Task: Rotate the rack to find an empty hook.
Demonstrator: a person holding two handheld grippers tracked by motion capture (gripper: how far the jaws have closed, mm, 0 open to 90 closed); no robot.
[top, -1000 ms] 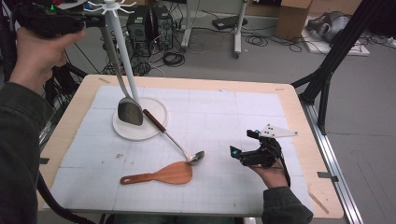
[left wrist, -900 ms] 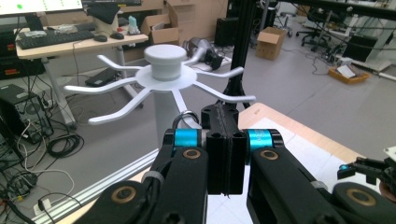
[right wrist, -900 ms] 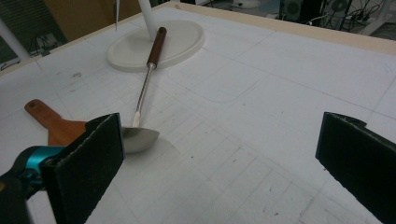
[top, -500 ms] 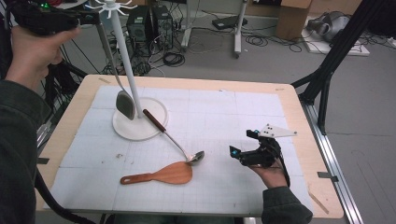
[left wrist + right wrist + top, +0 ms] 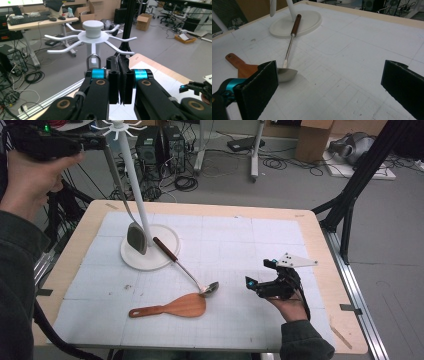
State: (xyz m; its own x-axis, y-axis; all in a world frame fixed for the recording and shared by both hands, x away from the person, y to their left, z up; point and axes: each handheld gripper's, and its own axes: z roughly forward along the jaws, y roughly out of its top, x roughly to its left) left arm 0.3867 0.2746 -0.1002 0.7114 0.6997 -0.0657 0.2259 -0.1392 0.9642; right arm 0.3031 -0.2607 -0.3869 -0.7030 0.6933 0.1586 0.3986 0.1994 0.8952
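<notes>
A metal spatula [image 5: 131,215] hangs upright beside the white pole of a utensil rack [image 5: 135,195], its flat blade low over the rack's round base [image 5: 162,257] and its long handle running up to the left gripper [image 5: 97,142]. The gripper is raised at the height of the rack's top, and its jaws are clenched on the top end of the handle. In the left gripper view the two black jaws stand pressed together, the metal hanging loop [image 5: 93,60] of the handle sticks up just beside them, and the rack's white hooks [image 5: 62,38] spread out right behind it. Whether the loop is over a hook cannot be told.

A ladle [image 5: 187,270] lies on the table [image 5: 310,235]; its brown handle rests on the edge of the rack's base and its bowl sits on the white mat [image 5: 240,245], just beside the blade of a wooden spatula [image 5: 172,307], which lies flat nearer the person.

The right gripper [image 5: 257,280] rests low over the mat to the right of the ladle, well apart from it, in the person's right hand [image 5: 290,302]. Its jaws are released and stand wide apart with only the mat between them.
</notes>
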